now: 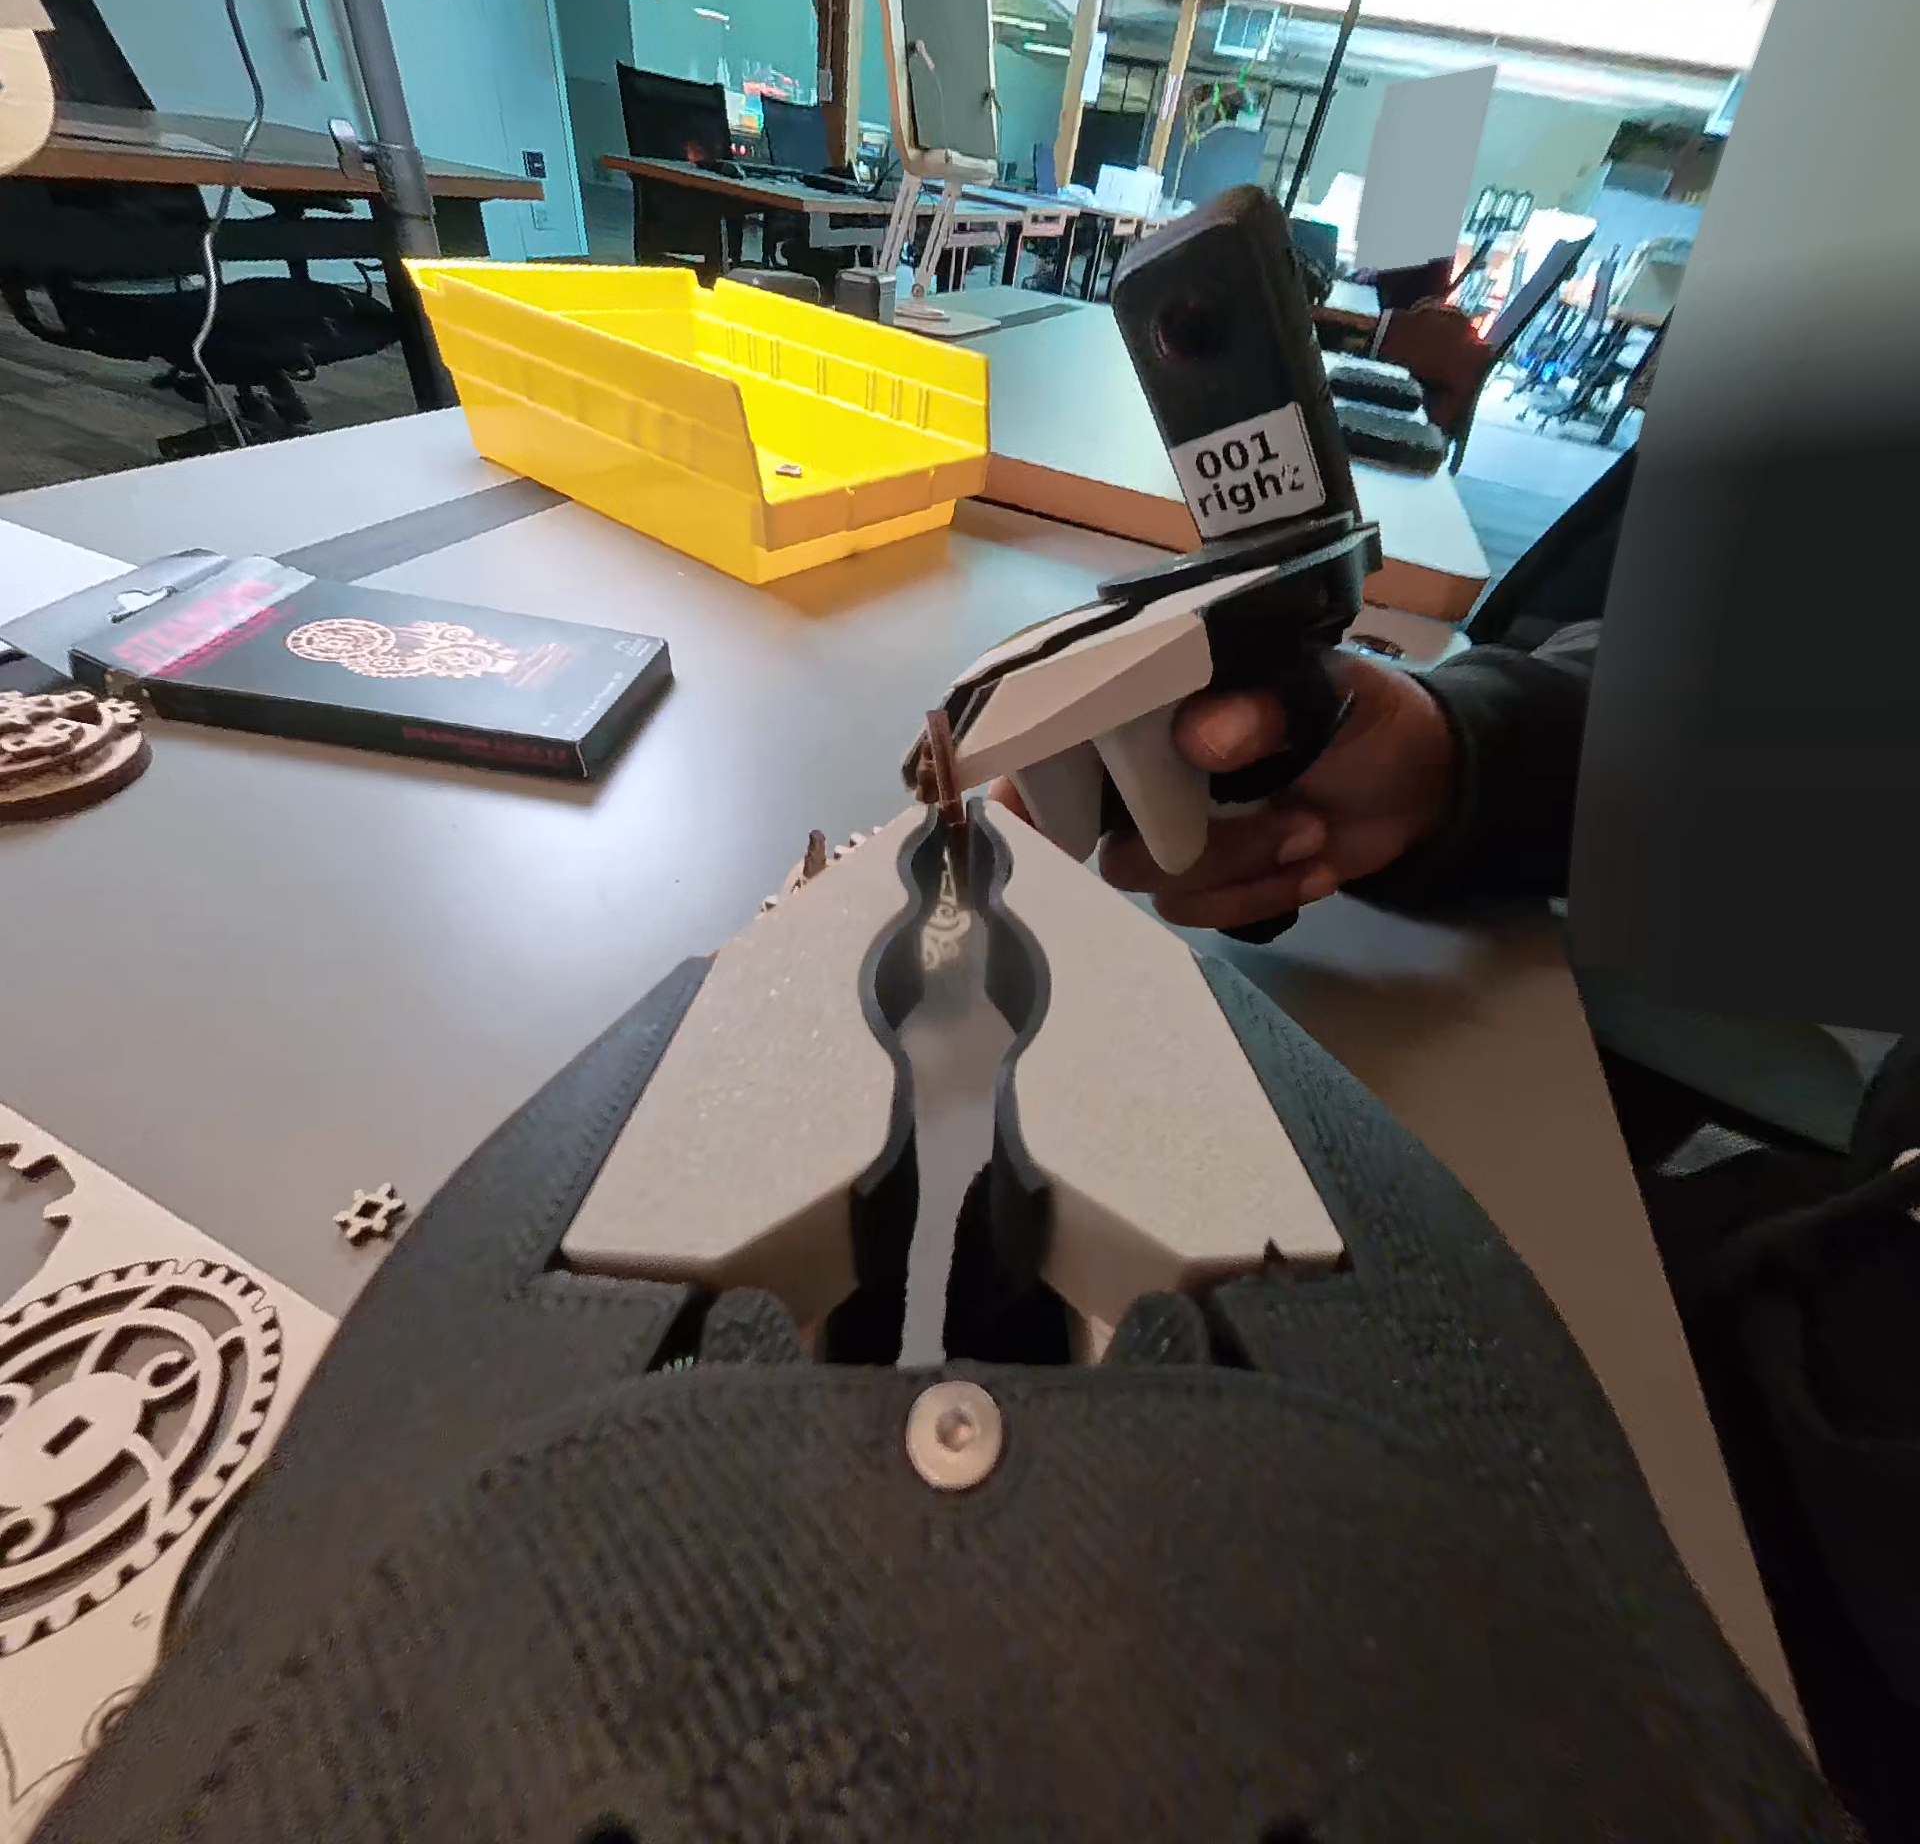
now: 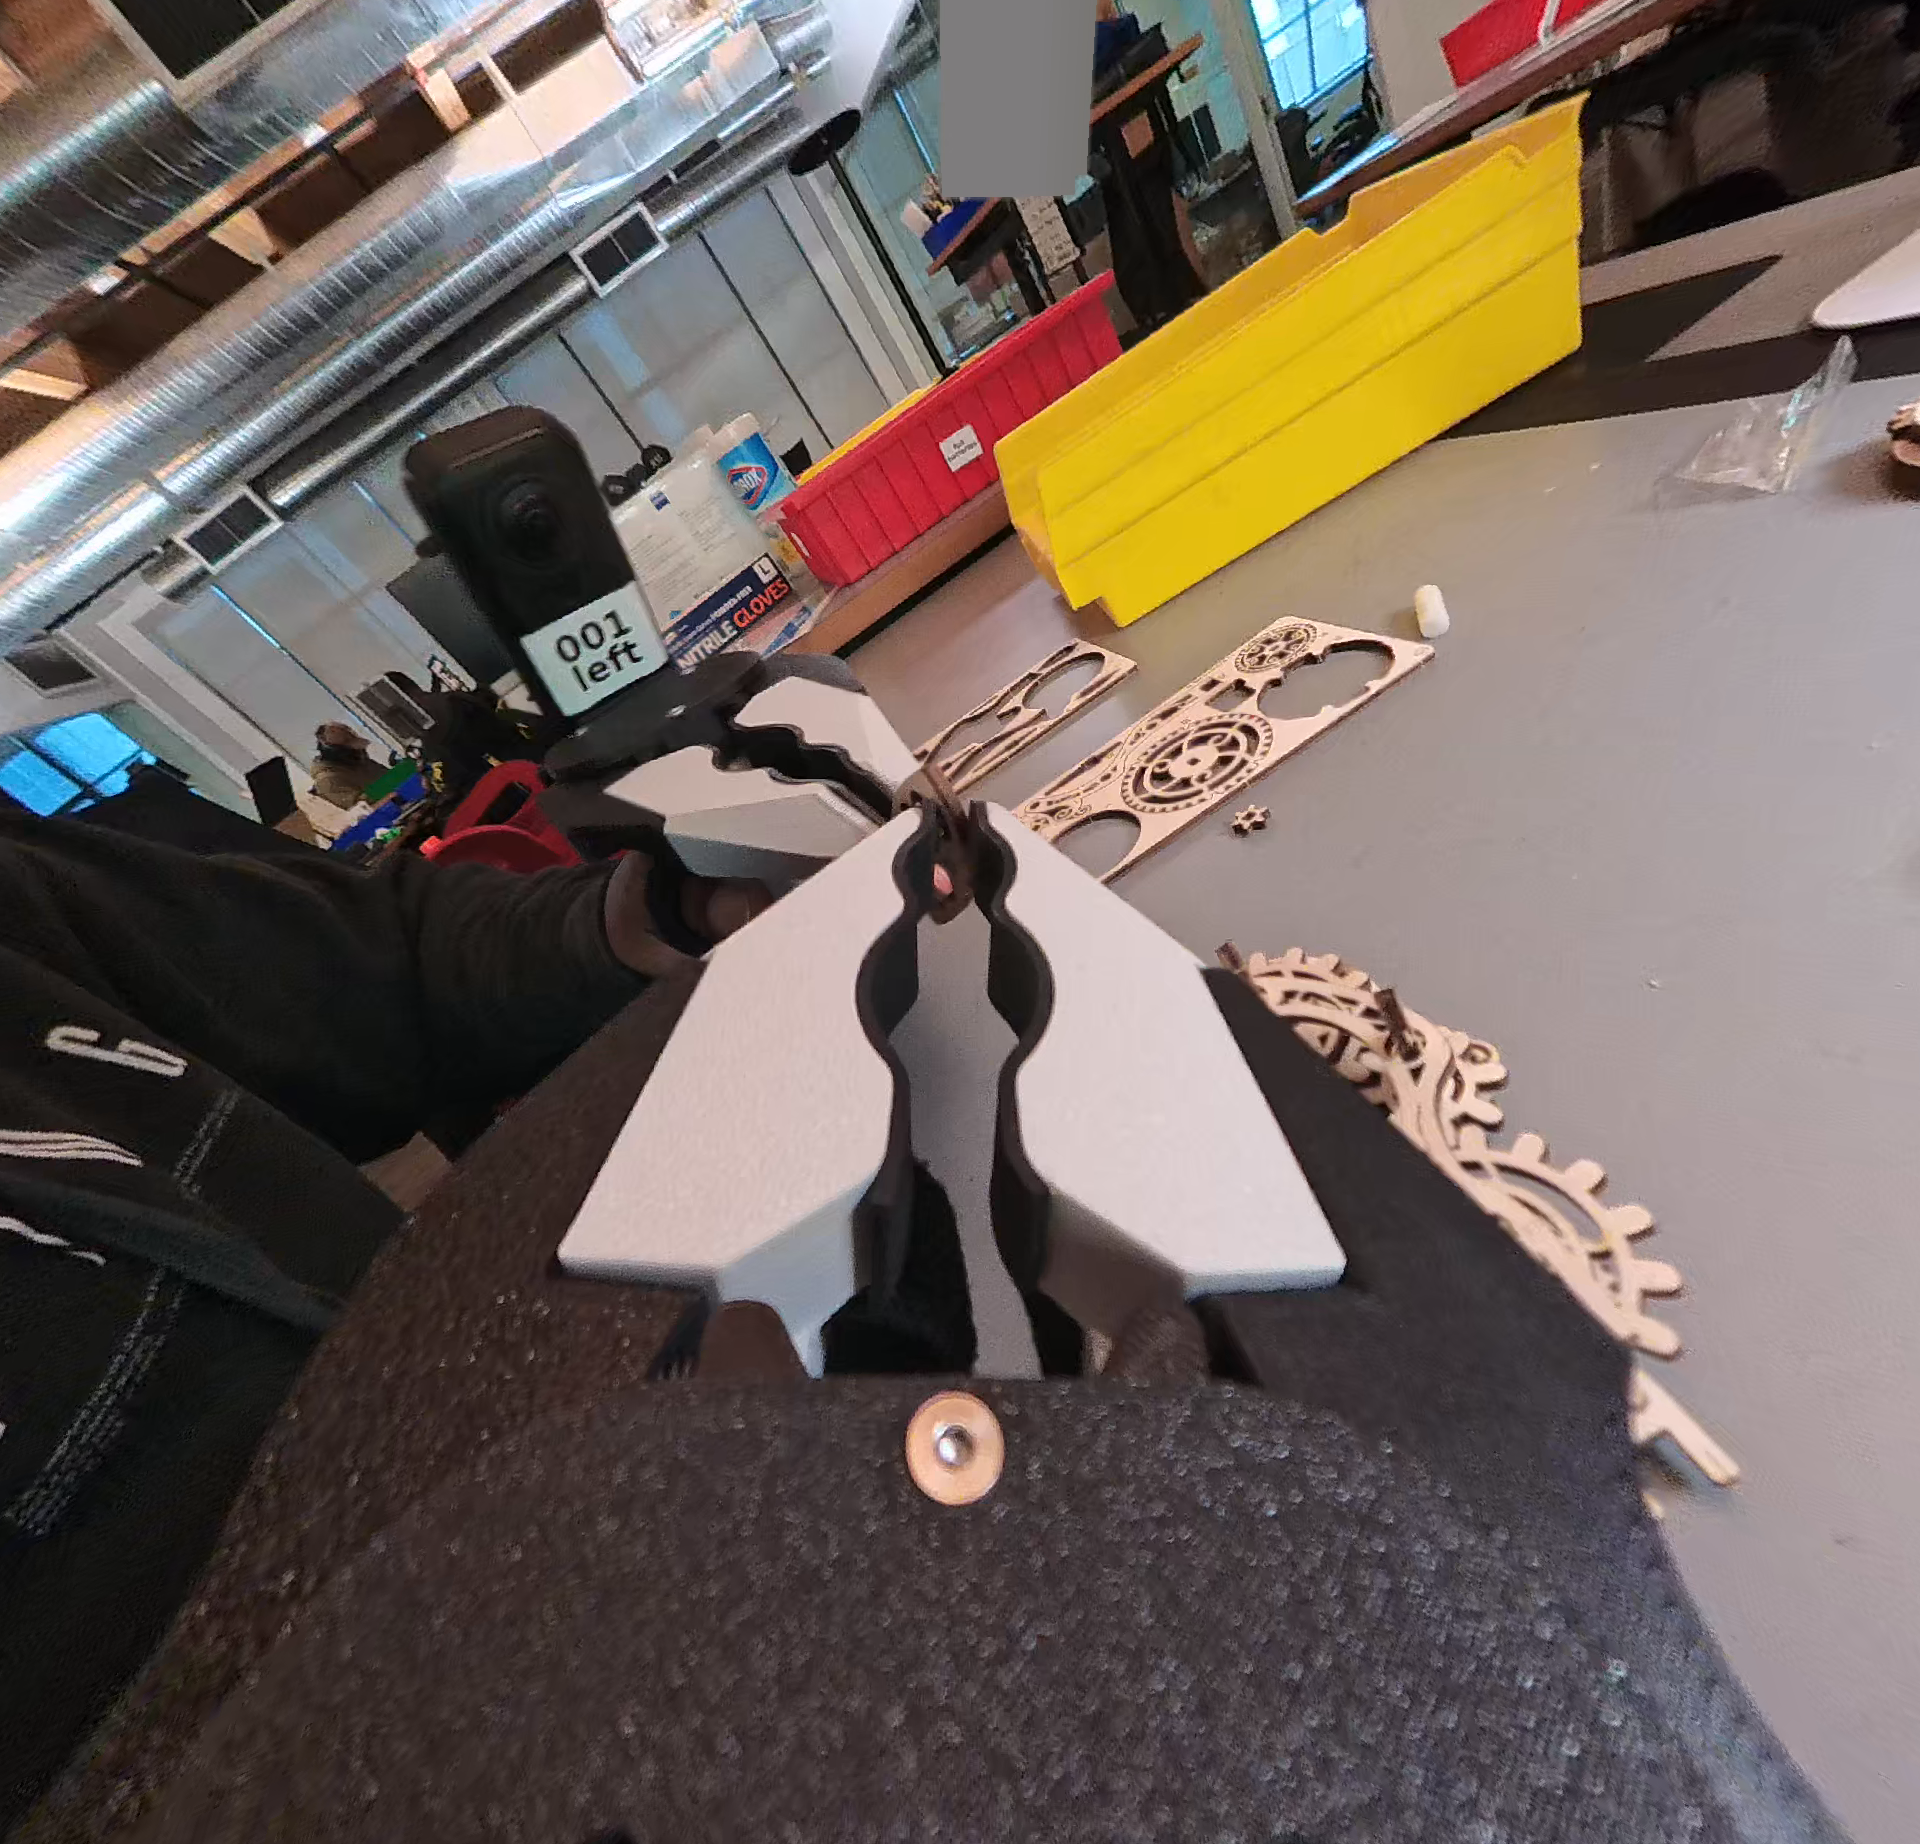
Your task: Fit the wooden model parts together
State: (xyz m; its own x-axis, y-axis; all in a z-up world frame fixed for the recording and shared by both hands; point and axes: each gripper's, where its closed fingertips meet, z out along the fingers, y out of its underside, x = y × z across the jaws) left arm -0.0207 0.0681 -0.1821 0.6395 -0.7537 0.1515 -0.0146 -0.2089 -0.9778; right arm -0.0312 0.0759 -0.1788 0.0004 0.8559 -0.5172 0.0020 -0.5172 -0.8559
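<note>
My left gripper (image 1: 951, 820) is shut on a thin, dark-edged wooden part (image 1: 964, 844) at its tips. My right gripper (image 2: 945, 833) is shut on a small brown wooden part (image 2: 948, 875). The two grippers meet tip to tip above the grey table, and the two parts touch. In the left wrist view the right gripper (image 1: 935, 755) comes in from the right, tilted down, with its brown part (image 1: 940, 760) above my fingertips. In the right wrist view the left gripper (image 2: 883, 792) comes in from the left. A wooden gear assembly (image 2: 1455, 1119) lies on the table under the right gripper.
A yellow bin (image 1: 707, 412) stands at the back, with a red bin (image 2: 935, 464) behind it. Punched wooden sheets (image 2: 1195, 745) and a small cross-shaped piece (image 2: 1252, 820) lie on the table. A black box (image 1: 395, 682) and a round wooden assembly (image 1: 62, 755) lie at the left. The grippers are tip to tip, or close to it. Left tips and right tips are each some 30 cm from the round wooden assembly (image 1: 62, 755).
</note>
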